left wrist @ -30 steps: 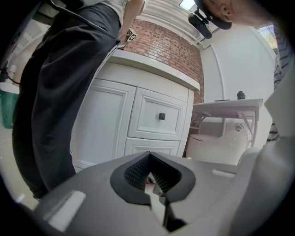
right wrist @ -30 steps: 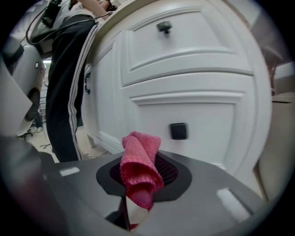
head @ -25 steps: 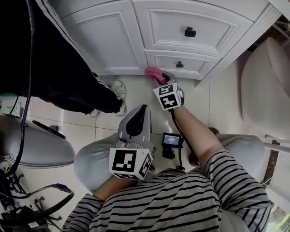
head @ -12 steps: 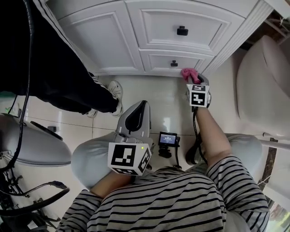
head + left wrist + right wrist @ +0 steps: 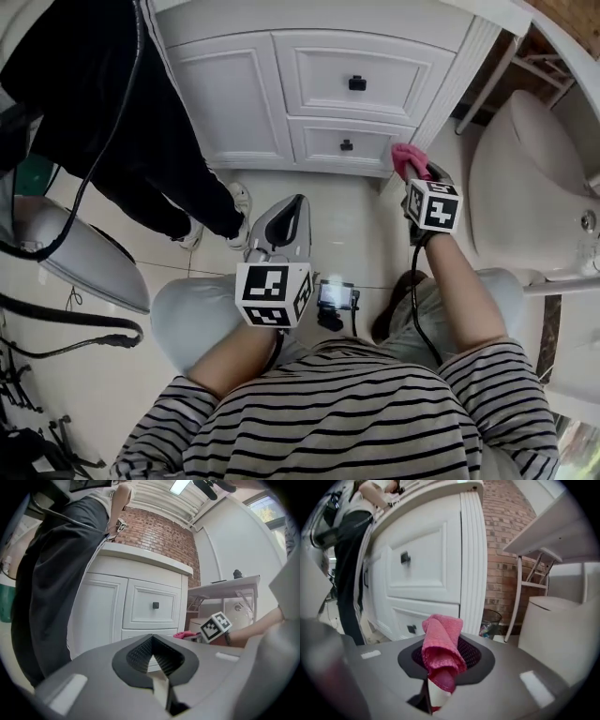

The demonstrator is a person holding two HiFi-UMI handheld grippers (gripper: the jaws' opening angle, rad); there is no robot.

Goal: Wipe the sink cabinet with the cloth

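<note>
The white sink cabinet [image 5: 319, 89] stands ahead with two drawers with black knobs and a door at its left. My right gripper [image 5: 419, 178] is shut on a folded pink cloth [image 5: 409, 159], held at the cabinet's lower right corner by the fluted post [image 5: 472, 559]. In the right gripper view the pink cloth [image 5: 442, 651] sticks up from the shut jaws, just short of the post. My left gripper [image 5: 286, 225] hangs low over my lap, jaws shut with nothing in them, pointing at the cabinet [image 5: 140, 606]. The left gripper view also shows the right gripper [image 5: 197, 635] with the cloth [image 5: 183, 634].
A person in black trousers [image 5: 103, 103] stands at the cabinet's left, white shoe [image 5: 238, 202] on the tiled floor. A white toilet [image 5: 534, 187] is at the right, and a small bin [image 5: 491, 620] sits by the brick wall. A small screen device [image 5: 336, 296] lies between my knees.
My right gripper has carried the pink cloth rightward along the cabinet's bottom edge, from below the lower drawer to the right corner post. The left gripper has stayed over my lap.
</note>
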